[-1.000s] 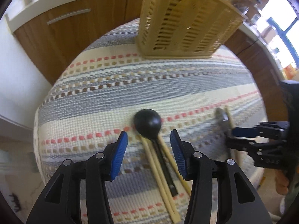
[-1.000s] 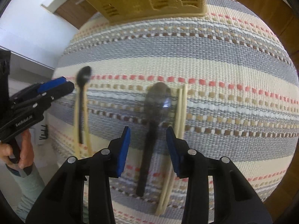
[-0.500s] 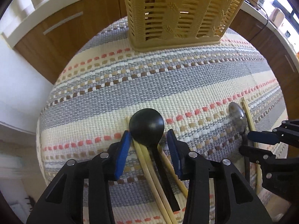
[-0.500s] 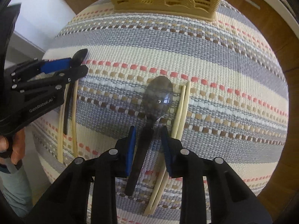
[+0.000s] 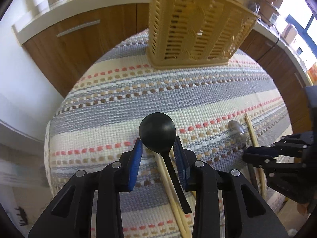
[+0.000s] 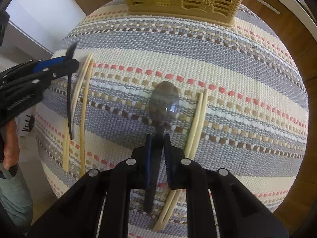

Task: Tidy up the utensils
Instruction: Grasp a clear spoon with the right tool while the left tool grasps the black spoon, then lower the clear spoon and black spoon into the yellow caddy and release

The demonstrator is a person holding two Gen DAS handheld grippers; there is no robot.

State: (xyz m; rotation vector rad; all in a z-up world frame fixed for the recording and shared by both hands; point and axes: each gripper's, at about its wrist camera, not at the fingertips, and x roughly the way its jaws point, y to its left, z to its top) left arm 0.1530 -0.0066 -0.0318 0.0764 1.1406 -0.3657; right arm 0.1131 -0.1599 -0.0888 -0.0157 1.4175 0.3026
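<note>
My left gripper (image 5: 158, 148) is shut on the neck of a black spoon (image 5: 157, 129) and holds it lifted, tilted above the striped mat; its handle hangs free in the right wrist view (image 6: 69, 107). Pale chopsticks (image 5: 170, 188) lie on the mat under it. My right gripper (image 6: 158, 138) is shut on the handle of a dark metal spoon (image 6: 164, 103), which lies on the mat beside another pair of chopsticks (image 6: 195, 123). A yellow slotted utensil basket (image 5: 198, 27) stands at the mat's far edge.
The striped woven mat (image 5: 118, 103) covers a small round table. Wooden cabinets with a white counter (image 5: 79, 31) stand behind it. The table edge drops off at the left (image 5: 47, 138). A person's hand (image 6: 10, 150) holds the left gripper.
Both grippers have closed from open onto their spoons. The left one has lifted the black spoon off the mat; the chopsticks stayed down.
</note>
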